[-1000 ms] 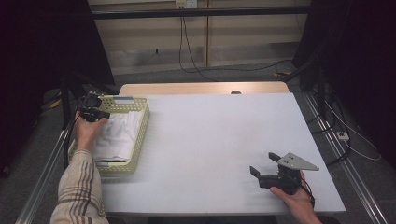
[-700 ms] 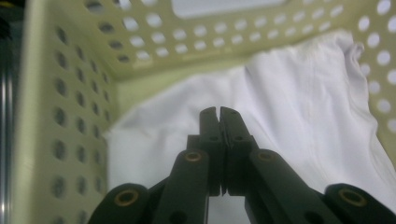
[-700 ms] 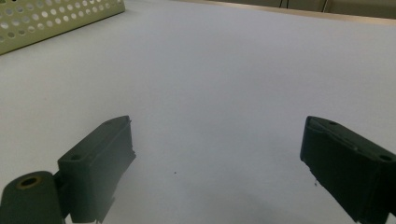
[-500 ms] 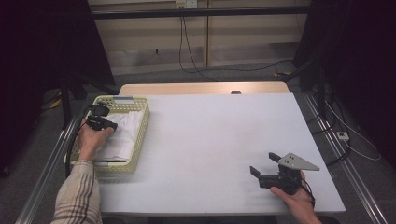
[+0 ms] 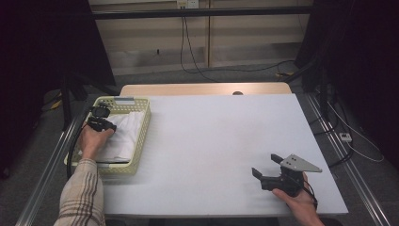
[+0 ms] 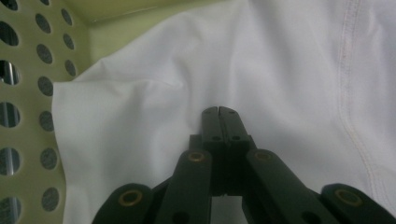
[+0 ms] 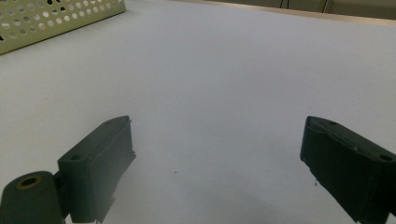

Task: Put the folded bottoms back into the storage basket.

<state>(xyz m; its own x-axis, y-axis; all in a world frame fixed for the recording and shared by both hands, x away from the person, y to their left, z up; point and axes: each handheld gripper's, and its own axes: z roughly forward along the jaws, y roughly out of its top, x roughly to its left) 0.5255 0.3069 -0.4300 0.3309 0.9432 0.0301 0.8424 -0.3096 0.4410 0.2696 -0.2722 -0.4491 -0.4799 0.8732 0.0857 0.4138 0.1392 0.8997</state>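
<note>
A white folded cloth lies in a pale yellow perforated basket at the table's left. My left gripper hangs over the far left part of the cloth, held by a hand in a plaid sleeve. In the left gripper view its black jaws are pressed together, and the left gripper tips rest at a fold of the cloth, beside the basket wall. I see no cloth between the jaws. My right gripper rests near the front right of the table, and the right gripper stands wide open over bare tabletop.
The white table stretches between the basket and the right hand. A corner of the basket shows far off in the right gripper view. A wooden strip runs along the far edge, with cables on the floor behind.
My left hand has moved from the basket's far left rim inward and down onto the cloth. The right gripper has kept still.
</note>
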